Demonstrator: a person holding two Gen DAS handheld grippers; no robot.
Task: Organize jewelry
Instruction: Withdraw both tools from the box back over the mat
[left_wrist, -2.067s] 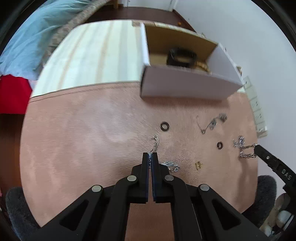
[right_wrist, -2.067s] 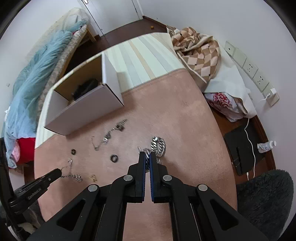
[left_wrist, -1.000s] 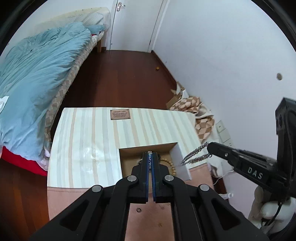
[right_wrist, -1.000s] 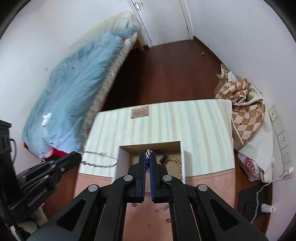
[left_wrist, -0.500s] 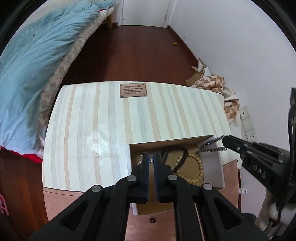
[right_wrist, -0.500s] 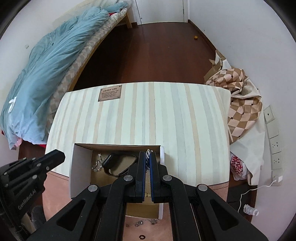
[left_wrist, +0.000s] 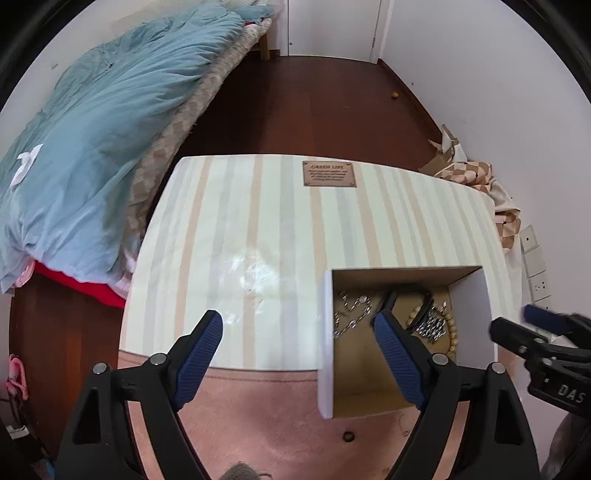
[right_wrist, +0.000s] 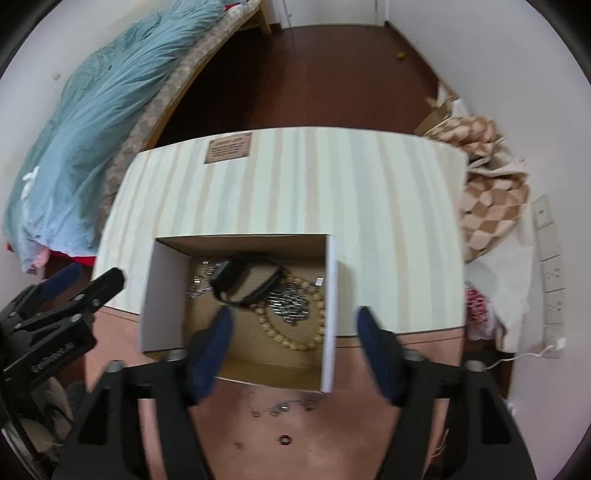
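Currently, left wrist view: left gripper (left_wrist: 299, 332) is spread wide, nothing between its blue pads (left_wrist: 199, 350). It hovers over the near edge of the striped mat (left_wrist: 258, 229), with its right finger reaching over the open cardboard box (left_wrist: 327, 332). Inside the box: a thin silver chain (left_wrist: 351, 314) by the left wall, a black band (left_wrist: 406, 299) in the middle, a chunky silver link chain (left_wrist: 430, 325) and a string of tan wooden beads (left_wrist: 452, 332) toward the right. A small dark ring (left_wrist: 348, 436) lies on the pink cloth (left_wrist: 266, 413) just in front of the box. Right gripper (left_wrist: 517, 328) shows at the right edge, outside the box's right wall, fingers parted.

Right wrist view, motion-blurred: right gripper (right_wrist: 293, 332) is released, fingers wide apart and empty, straddling the box's (right_wrist: 162, 295) right wall. Box contents are clearer here: the black band (right_wrist: 251, 280) loops across the back, the link chain (right_wrist: 290, 302) is heaped on the bead string (right_wrist: 291, 332), and the thin chain (right_wrist: 199, 284) sits at the left. On the cloth (right_wrist: 351, 443) in front: another thin chain (right_wrist: 284, 404), probably with small pendants, and a dark ring (right_wrist: 284, 439). Left gripper (right_wrist: 79, 278) sits left of the box, parted.
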